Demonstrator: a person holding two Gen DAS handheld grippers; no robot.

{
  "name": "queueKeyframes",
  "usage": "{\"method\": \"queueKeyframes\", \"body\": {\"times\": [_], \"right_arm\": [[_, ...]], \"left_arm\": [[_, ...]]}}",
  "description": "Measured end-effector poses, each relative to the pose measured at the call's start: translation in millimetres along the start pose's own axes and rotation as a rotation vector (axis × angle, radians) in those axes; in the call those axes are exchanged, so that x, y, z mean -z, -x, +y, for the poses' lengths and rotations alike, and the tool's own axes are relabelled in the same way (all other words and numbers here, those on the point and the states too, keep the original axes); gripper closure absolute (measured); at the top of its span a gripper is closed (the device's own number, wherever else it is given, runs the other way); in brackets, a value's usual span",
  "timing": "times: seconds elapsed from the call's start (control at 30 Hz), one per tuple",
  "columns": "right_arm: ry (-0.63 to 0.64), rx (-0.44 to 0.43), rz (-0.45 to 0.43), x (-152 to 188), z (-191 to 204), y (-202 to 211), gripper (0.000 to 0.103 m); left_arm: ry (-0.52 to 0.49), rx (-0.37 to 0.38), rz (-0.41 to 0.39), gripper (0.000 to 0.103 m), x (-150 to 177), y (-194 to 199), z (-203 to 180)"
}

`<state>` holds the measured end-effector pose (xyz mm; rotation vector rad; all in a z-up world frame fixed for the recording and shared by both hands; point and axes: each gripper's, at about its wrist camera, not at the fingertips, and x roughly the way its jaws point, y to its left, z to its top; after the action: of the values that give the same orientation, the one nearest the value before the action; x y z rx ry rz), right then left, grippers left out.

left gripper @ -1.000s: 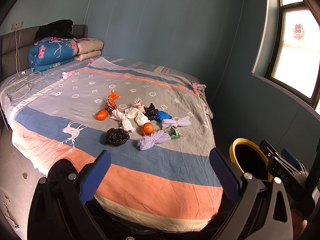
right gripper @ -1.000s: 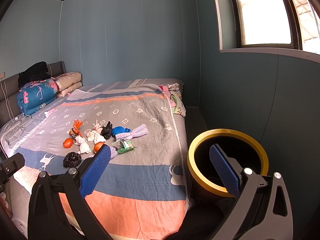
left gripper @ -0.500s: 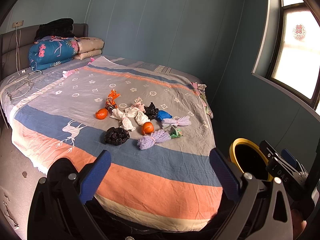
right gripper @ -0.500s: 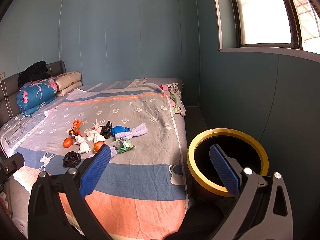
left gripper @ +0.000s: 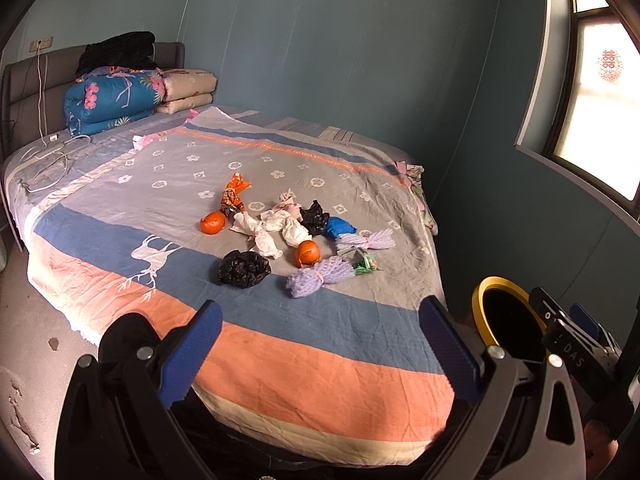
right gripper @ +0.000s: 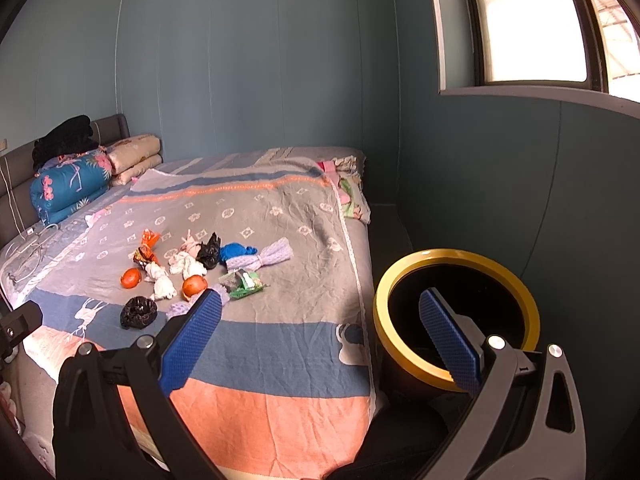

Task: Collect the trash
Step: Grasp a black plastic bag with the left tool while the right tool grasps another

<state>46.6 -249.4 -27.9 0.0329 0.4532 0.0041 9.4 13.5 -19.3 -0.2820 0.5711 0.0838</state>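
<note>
Several pieces of trash lie in a cluster on the bed: a black crumpled bag (left gripper: pixel 243 268), two orange peels (left gripper: pixel 213 222), white tissues (left gripper: pixel 276 226), a purple foam net (left gripper: pixel 320 278), a blue wad (left gripper: pixel 339 227) and an orange wrapper (left gripper: pixel 233 194). The cluster also shows in the right wrist view (right gripper: pixel 192 268). A black bin with a yellow rim (right gripper: pixel 454 314) stands on the floor right of the bed; it also shows in the left wrist view (left gripper: pixel 506 316). My left gripper (left gripper: pixel 320 350) is open and empty over the bed's foot. My right gripper (right gripper: pixel 320 340) is open and empty, near the bin.
The bed (left gripper: pixel 280 360) has a striped grey, blue and orange cover. Folded quilts (left gripper: pixel 112 98) and white cables (left gripper: pixel 52 156) lie at its head. A narrow floor strip runs between bed and blue wall. A window (right gripper: pixel 532 20) is at the right.
Both grippers have drifted only slightly; the view of the bed has shifted a little. Nothing has been taken hold of.
</note>
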Motion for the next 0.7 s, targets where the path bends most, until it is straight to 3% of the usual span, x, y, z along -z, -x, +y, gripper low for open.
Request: {"method": "queueKeyframes", "body": {"times": [0.37, 0.53, 0.7], "right_arm": [[0.055, -0.007, 0.107, 6.9, 5.7, -50.1, 0.008], [0.122, -0.063, 0.166, 8.2, 21.6, -89.1, 0.008], [0.167, -0.166, 0.256, 0.4, 52.2, -138.9, 0.008]], "left_arm": [[0.036, -0.081, 0.127, 0.008, 2.8, -54.2, 49.0], [0.063, -0.115, 0.187, 0.008, -3.6, -93.4, 75.8], [0.023, -0.185, 0.228, 0.008, -13.3, -136.0, 90.4]]}}
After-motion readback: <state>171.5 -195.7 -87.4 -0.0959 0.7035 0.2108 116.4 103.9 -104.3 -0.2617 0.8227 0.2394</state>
